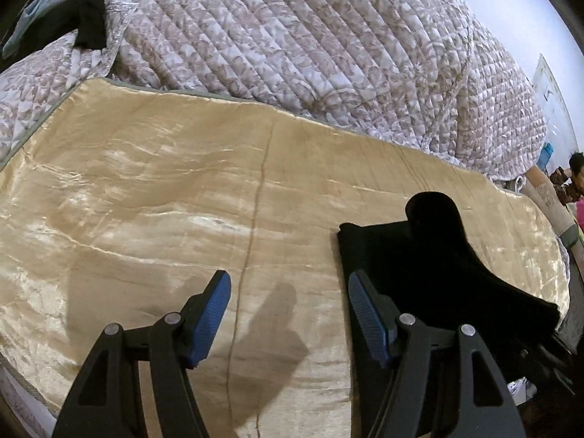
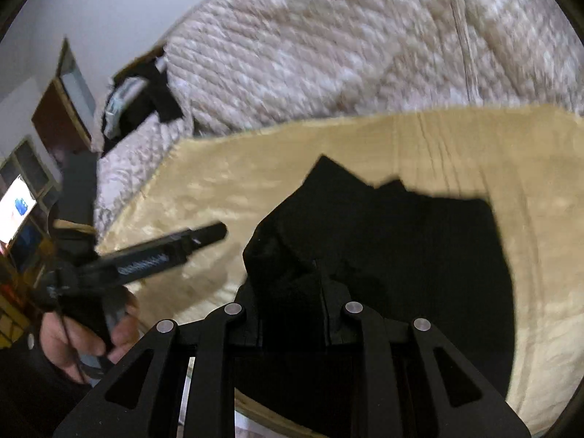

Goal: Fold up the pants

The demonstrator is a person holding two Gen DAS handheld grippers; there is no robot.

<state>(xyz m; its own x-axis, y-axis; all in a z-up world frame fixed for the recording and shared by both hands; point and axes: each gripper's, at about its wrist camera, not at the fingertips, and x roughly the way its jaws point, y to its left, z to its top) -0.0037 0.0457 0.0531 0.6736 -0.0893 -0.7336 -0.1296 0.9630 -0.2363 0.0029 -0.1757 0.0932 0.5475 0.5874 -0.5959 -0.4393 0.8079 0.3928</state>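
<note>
In the left wrist view, the left gripper (image 1: 288,303) is seen at the bottom centre of the frame with its jaws spread wide and nothing between the blue pads (image 1: 213,315). Beneath it a shiny golden cloth (image 1: 146,200) is spread across the lower and middle frame. The black pants (image 1: 419,266) are found at the lower right of that view, lying folded on the golden cloth, with one raised dark flap at their upper edge. A quilted floral bedspread (image 1: 292,36) fills the upper half of the frame, and a heap of dark clothing (image 1: 87,18) is seen in the upper left corner.

In the right wrist view, which is blurred, the right gripper (image 2: 297,288) is seen at the bottom centre, its jaws drawn together on a bunched fold of the pants (image 2: 401,248); the fingertips are buried in black fabric. The rest of the pants is spread over the centre and right of the frame. The left gripper (image 2: 204,235) is seen at the left edge, held by a hand (image 2: 84,335).
</note>
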